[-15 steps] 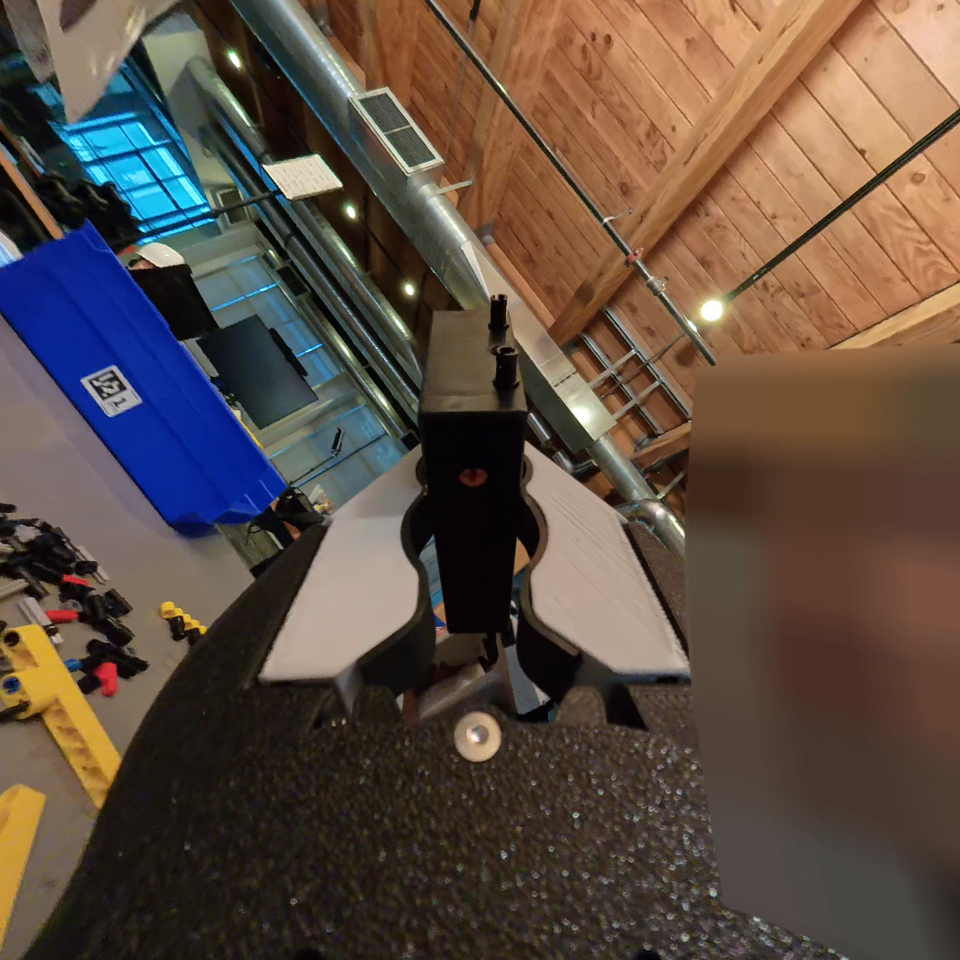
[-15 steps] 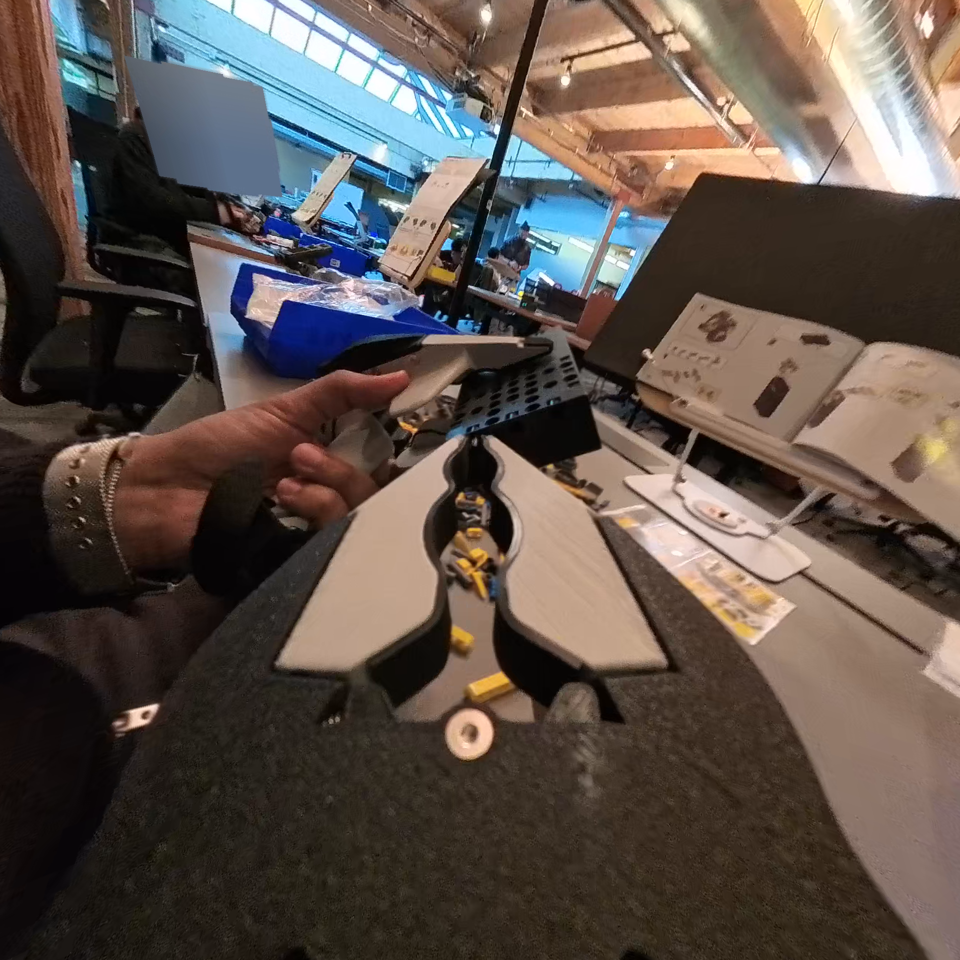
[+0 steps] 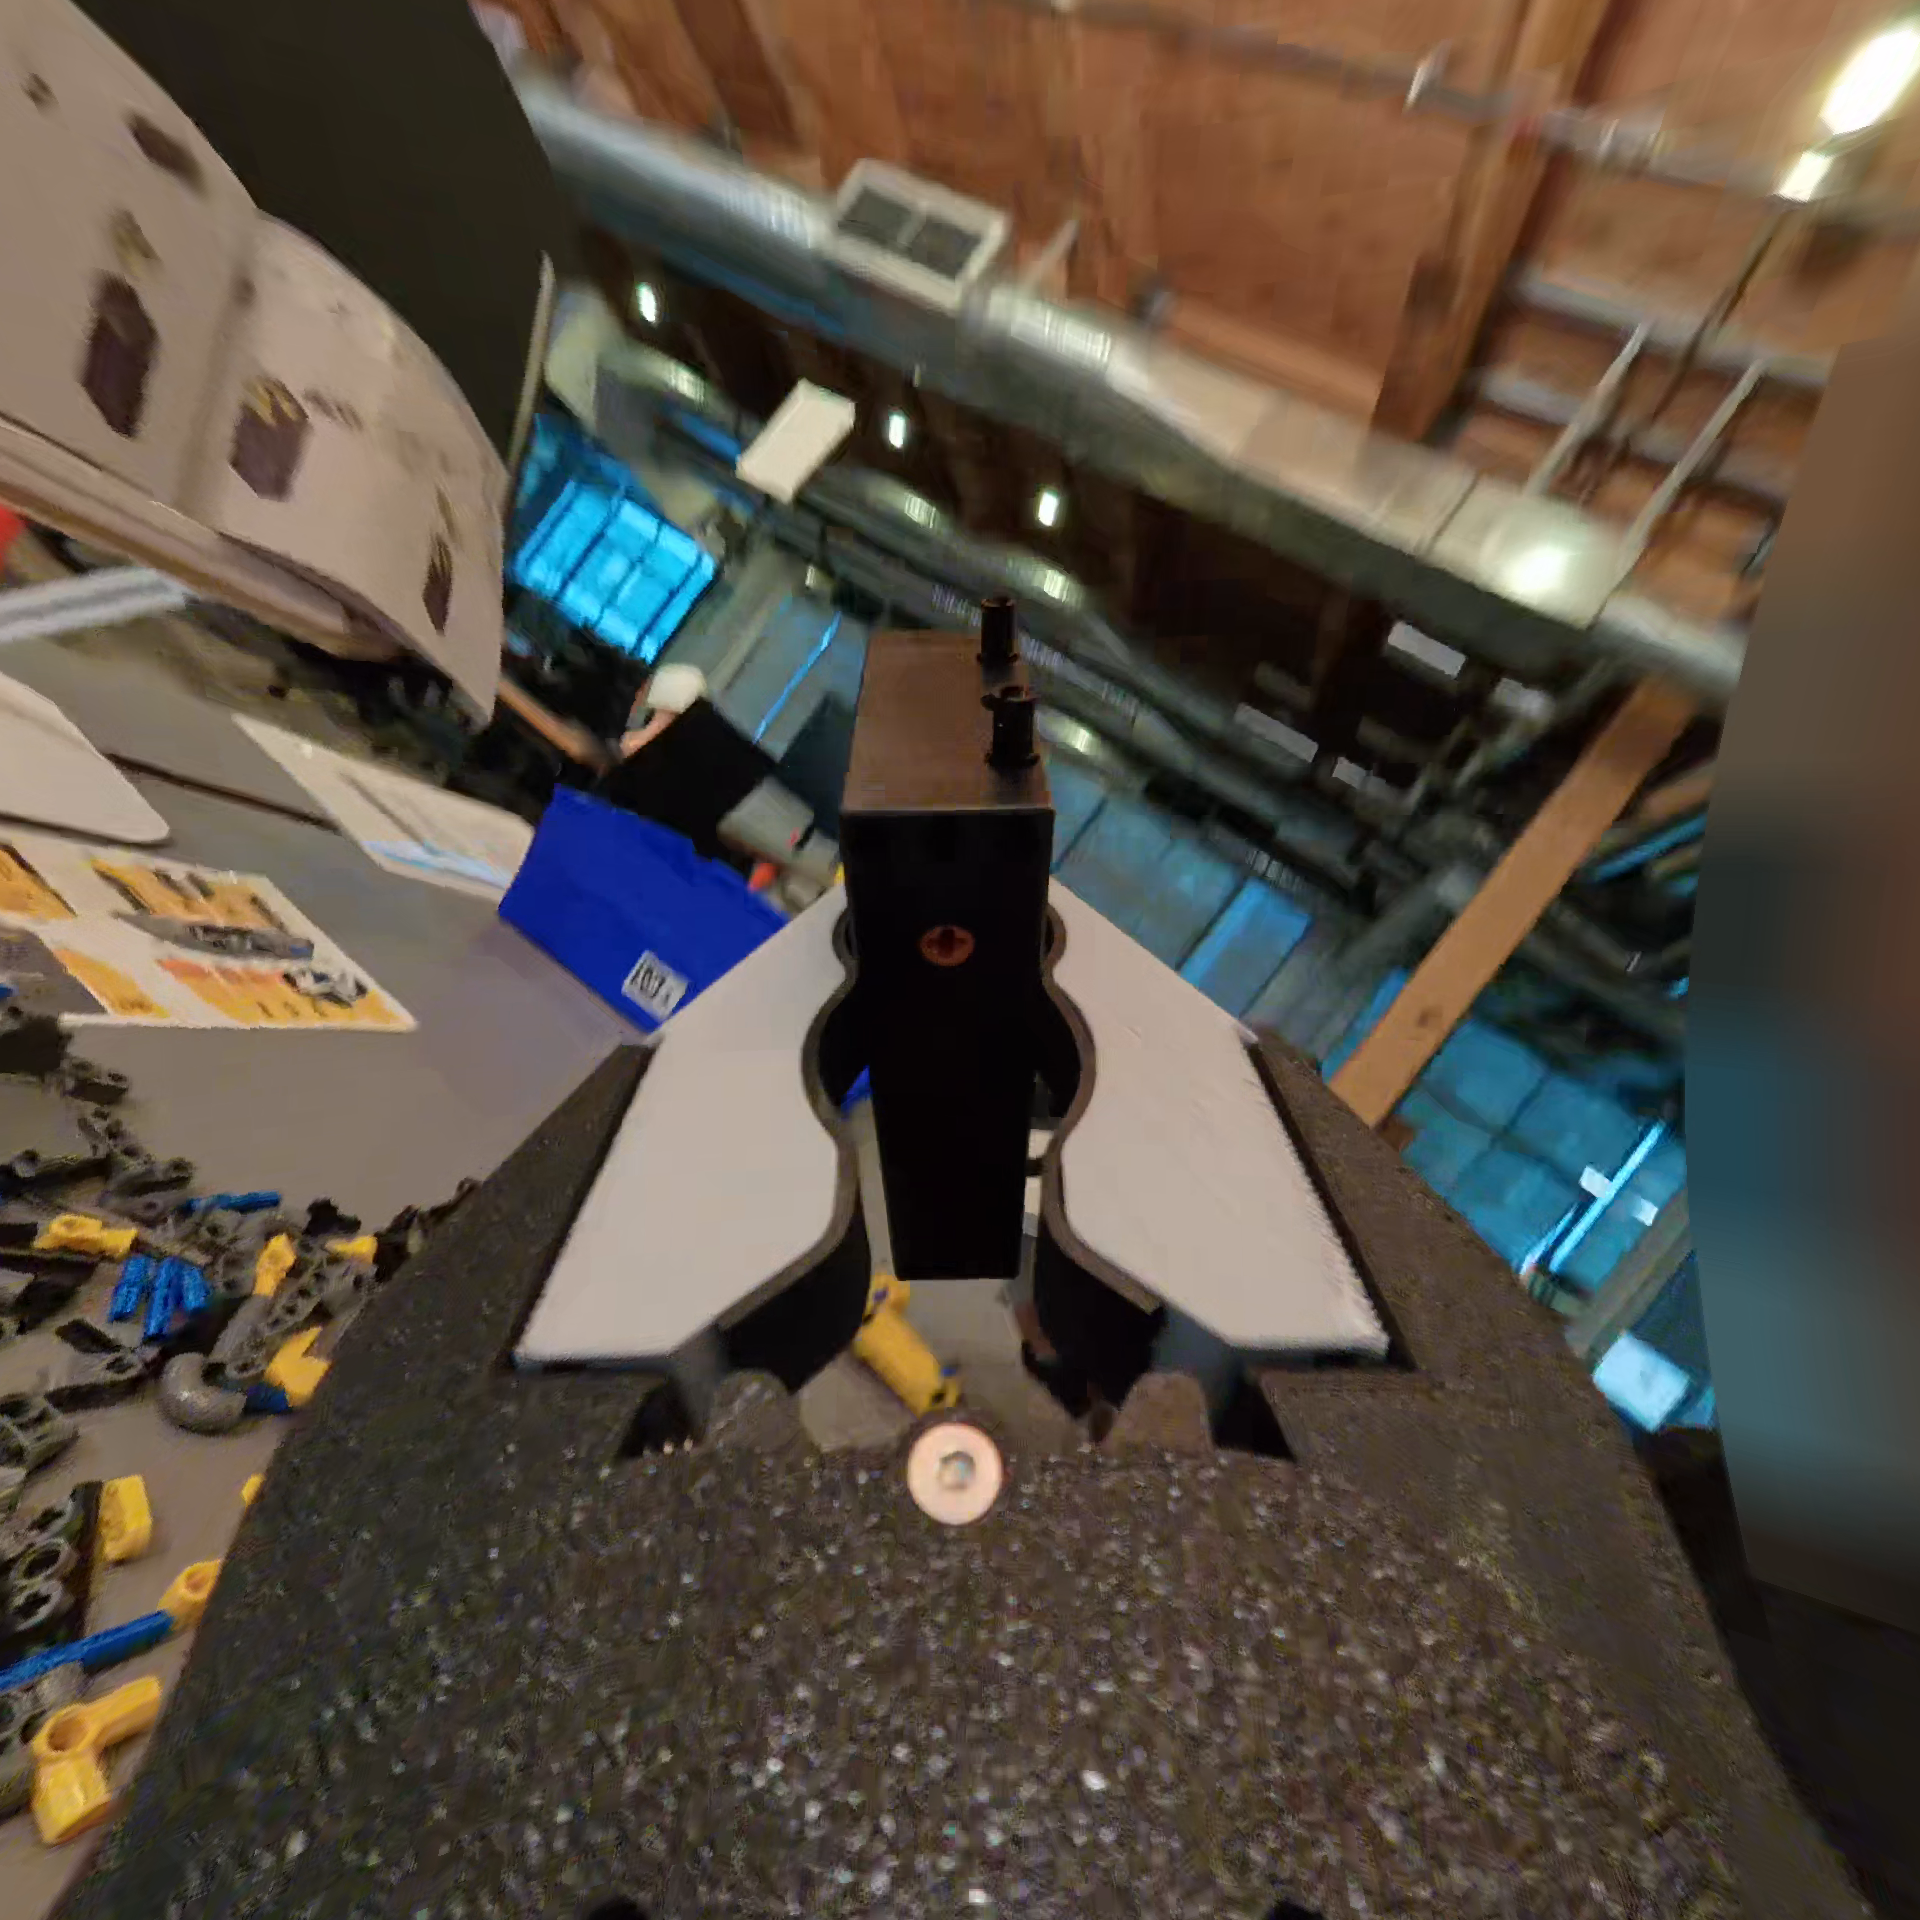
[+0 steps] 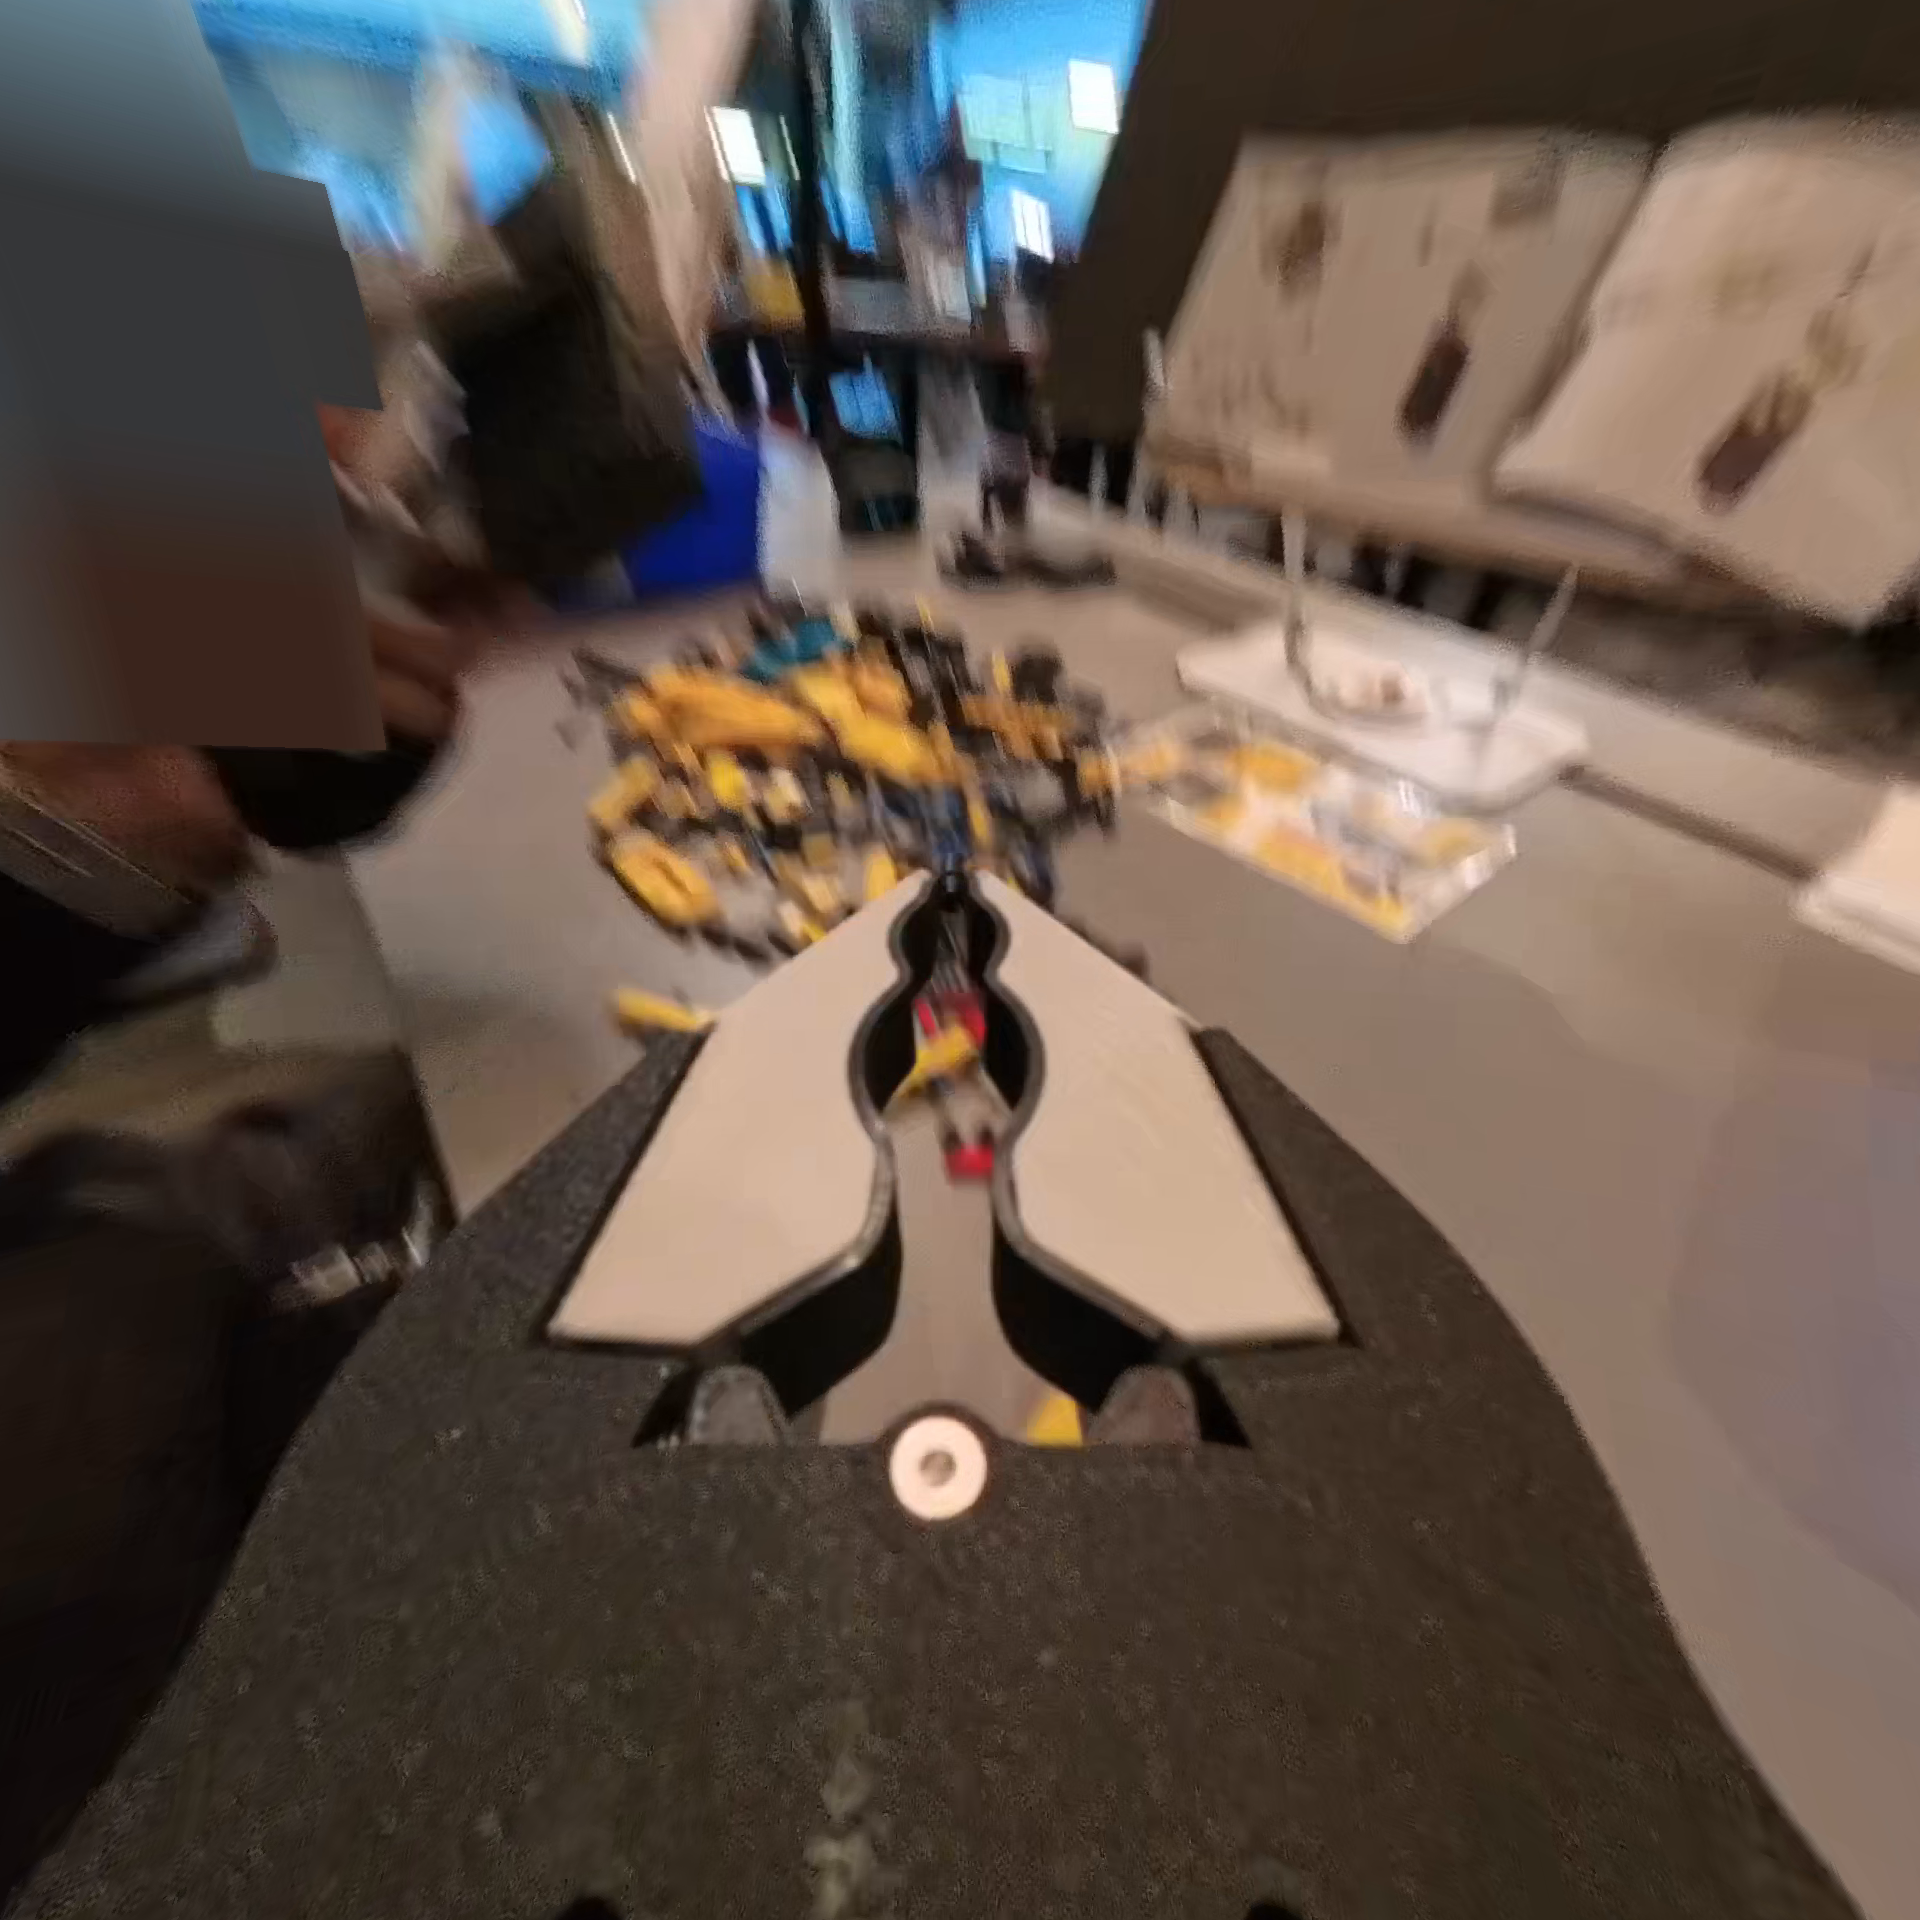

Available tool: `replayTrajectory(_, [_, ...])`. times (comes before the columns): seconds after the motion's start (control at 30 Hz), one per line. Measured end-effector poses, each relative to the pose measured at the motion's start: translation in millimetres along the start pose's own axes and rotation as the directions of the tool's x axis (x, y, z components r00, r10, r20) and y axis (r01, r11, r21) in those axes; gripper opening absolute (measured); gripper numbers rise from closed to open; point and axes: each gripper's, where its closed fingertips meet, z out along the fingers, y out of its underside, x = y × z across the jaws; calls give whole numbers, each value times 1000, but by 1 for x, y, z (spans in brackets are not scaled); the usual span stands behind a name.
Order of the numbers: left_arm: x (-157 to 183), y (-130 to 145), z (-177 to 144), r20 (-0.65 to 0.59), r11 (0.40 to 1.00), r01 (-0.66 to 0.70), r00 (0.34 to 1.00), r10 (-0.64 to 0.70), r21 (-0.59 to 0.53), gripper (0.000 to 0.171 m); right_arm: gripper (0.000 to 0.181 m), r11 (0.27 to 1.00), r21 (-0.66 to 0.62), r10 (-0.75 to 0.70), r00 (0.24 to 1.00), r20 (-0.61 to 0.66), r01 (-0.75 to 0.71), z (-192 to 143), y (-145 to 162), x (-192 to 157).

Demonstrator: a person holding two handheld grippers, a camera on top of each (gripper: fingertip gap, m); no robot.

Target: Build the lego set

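Jaws of the left gripper (image 3: 945, 935) are clenched on a black block (image 3: 940, 1039), which stands upright between the grey fingers (image 3: 707, 1164) and rises past their tips. Two black pins (image 3: 1006, 675) stick up from the block's top, and a small reddish cross-shaped mark sits on its near face. The block is held above the grey tabletop (image 3: 343, 1091), tilted toward the wooden ceiling and a metal duct. Below and to the left lies a scatter of black, yellow and blue parts (image 3: 156, 1299); a yellow part (image 3: 899, 1351) shows under the block. Farther off are a printed sheet (image 3: 197, 956), a blue bin (image 3: 634, 914) and an open booklet (image 3: 260, 416) on a stand.

Jaws of the right gripper (image 4: 951, 883) are closed, tips touching, with nothing between them. This view is blurred. The gripper hangs over the tabletop just before a pile of parts (image 4: 831, 748), mostly yellow and black; a red piece (image 4: 966, 1158) shows on the tabletop through the gap behind the tips. To the right stands the booklet, with the sheet beside its stand's base.
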Motion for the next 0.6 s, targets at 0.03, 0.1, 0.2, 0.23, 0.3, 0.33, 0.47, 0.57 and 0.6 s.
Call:
replayTrajectory(0.03, [-1,10,6,15,998,-28,999,29,-56,26,4,991,-136,-7,1000,-13,6,6,25,8])
replayTrajectory(0.1, [-2,33,15,24,984,-75,996,80,-164,27,5,953,-303,-26,996,-82,0,13,57,28])
replayTrajectory(0.2, [-2,70,24,19,943,-137,988,150,-304,26,5,927,-376,-52,994,-93,13,21,64,44])
replayTrajectory(0.23, [-2,82,26,12,922,-167,983,183,-349,27,5,924,-383,-56,994,-90,18,24,62,48])
replayTrajectory(0.3, [-3,103,30,1,874,-232,967,257,-427,27,5,916,-400,-71,995,-75,36,29,57,57])
replayTrajectory(0.33, [-2,113,32,-15,848,-265,957,291,-459,27,5,911,-411,-72,995,-64,40,32,57,61])
replayTrajectory(0.47, [4,153,39,-110,754,-340,934,339,-562,27,5,896,-443,-34,999,-23,21,43,63,71])
replayTrajectory(0.57, [2,181,38,-176,676,-385,917,359,-628,27,5,893,-449,-8,1000,-23,-3,47,70,76])
replayTrajectory(0.6, [-1,188,37,-187,650,-405,906,379,-643,27,5,891,-454,-6,999,-32,-9,47,72,78])
